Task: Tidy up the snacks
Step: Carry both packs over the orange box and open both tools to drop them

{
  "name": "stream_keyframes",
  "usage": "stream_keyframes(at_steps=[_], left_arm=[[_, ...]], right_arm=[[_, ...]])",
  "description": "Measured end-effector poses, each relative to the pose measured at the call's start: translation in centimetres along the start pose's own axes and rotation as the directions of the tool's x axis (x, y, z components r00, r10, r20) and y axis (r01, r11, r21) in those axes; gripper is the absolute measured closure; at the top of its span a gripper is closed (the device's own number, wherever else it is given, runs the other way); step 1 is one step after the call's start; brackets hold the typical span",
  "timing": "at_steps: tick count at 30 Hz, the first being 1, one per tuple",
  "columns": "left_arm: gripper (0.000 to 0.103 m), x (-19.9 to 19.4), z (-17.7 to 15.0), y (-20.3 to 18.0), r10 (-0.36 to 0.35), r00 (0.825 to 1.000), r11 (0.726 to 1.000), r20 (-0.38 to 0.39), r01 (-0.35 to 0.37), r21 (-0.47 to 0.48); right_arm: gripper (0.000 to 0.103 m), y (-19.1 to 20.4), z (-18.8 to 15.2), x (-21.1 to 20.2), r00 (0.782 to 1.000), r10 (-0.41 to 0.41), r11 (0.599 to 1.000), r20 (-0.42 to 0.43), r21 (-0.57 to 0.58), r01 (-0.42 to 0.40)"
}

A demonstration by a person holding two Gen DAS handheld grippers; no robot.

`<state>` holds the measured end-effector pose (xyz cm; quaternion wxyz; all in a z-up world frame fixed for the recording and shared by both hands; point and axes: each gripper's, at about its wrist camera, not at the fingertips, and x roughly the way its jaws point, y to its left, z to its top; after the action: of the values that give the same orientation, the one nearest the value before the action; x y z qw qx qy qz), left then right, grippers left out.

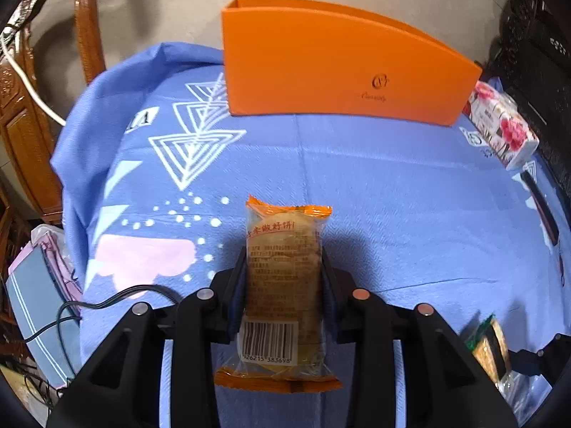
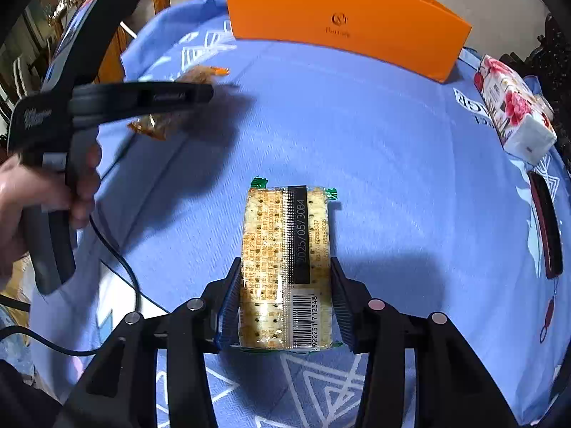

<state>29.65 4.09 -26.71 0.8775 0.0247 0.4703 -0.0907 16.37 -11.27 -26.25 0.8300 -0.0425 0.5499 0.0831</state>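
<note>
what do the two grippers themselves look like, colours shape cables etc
Both grippers are matte black plastic. The left gripper and right gripper each have two angular fingers with blue ribbed pads and round metal pivot pins. From the right wrist view, the left one has a pistol-style handle with faint white lettering, held in a bare hand, with a black cable trailing.

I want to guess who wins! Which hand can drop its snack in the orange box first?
Probably left: the left gripper, holding the pastry, looks closer to the orange box than the right gripper with crackers.
</note>
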Motion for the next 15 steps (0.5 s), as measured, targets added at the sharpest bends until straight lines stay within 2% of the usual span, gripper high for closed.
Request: stream_keyframes(at_steps=[5, 7, 10, 15], left_arm=[[0.068, -4.3, 1.6, 0.4, -0.002, 0.998, 0.999, 0.067, 0.005, -0.035], [0.068, -6.6, 3.3, 0.4, -0.008, 0.994, 0.999, 0.112, 0.013, -0.047], [0.068, -9.4, 7.5, -0.3, -0.014, 0.982, 0.999, 0.186, 0.021, -0.038], [0.068, -11.7, 16.1, -2.0, -0.039, 0.960, 0.997, 0.277, 0.055, -0.052]], right_arm=[[0.056, -1.4, 2.0, -2.9, 0.995, 0.028, 1.000, 0.091, 0.002, -0.029], [0.056, -2.7, 3.3, -4.3, 0.990, 0.037, 0.999, 0.135, 0.025, -0.041], [0.056, -5.0, 6.8, -6.9, 0.974, 0.031, 0.998, 0.224, 0.053, -0.044], [0.056, -9.8, 14.9, -10.6, 0.923, 0.001, 0.996, 0.386, 0.078, -0.034]])
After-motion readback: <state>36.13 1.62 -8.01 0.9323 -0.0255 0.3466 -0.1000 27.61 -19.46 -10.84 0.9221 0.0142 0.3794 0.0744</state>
